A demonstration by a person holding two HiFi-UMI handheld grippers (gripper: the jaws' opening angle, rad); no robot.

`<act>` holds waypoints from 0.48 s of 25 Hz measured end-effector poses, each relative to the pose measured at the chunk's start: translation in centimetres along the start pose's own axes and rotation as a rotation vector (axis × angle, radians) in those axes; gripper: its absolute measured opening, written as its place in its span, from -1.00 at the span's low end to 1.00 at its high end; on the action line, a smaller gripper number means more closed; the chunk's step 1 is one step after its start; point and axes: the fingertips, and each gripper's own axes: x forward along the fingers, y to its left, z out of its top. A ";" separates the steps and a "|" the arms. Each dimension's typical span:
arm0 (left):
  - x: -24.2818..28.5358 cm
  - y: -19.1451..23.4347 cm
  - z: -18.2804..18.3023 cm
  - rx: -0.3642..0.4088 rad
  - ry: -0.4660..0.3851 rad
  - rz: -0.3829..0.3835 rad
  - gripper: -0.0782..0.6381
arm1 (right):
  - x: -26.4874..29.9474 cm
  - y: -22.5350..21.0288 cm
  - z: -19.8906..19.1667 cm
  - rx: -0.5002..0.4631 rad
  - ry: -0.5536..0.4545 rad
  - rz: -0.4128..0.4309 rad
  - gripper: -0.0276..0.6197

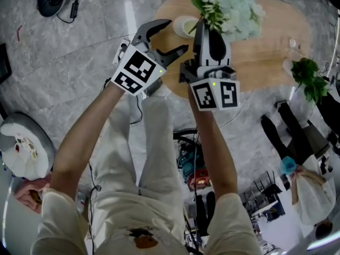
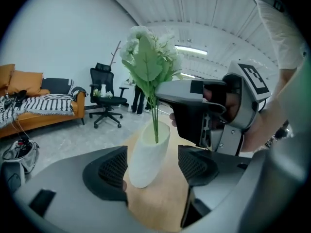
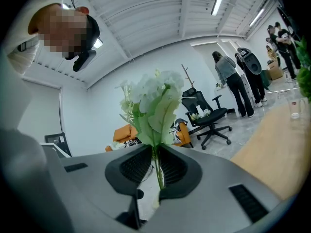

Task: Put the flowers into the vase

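Note:
White flowers with green leaves are upright over the round wooden table. My right gripper is shut on their thin green stems, just under the leaves. In the left gripper view the stems run down into the mouth of a white vase that stands on the table. In the head view the vase is just left of the flowers. My left gripper is open beside the vase. In its own view the vase shows between its pads, and none of the pads presses on it.
A small green plant and a glass stand at the table's right side. A black office chair and an orange sofa are behind the table. People stand at the right. The floor is grey marble.

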 end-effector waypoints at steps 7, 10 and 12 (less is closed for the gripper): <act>2.1 0.4 0.3 0.050 0.011 -0.018 0.11 | 0.1 -0.2 -0.3 0.011 0.003 0.001 -0.81; 3.1 0.3 -0.1 0.086 0.041 -0.015 0.11 | -0.1 -0.5 -0.4 0.017 0.008 0.002 -0.81; 3.6 0.3 -0.3 0.093 0.048 -0.010 0.10 | -0.3 -0.8 -0.4 0.021 0.009 0.003 -0.81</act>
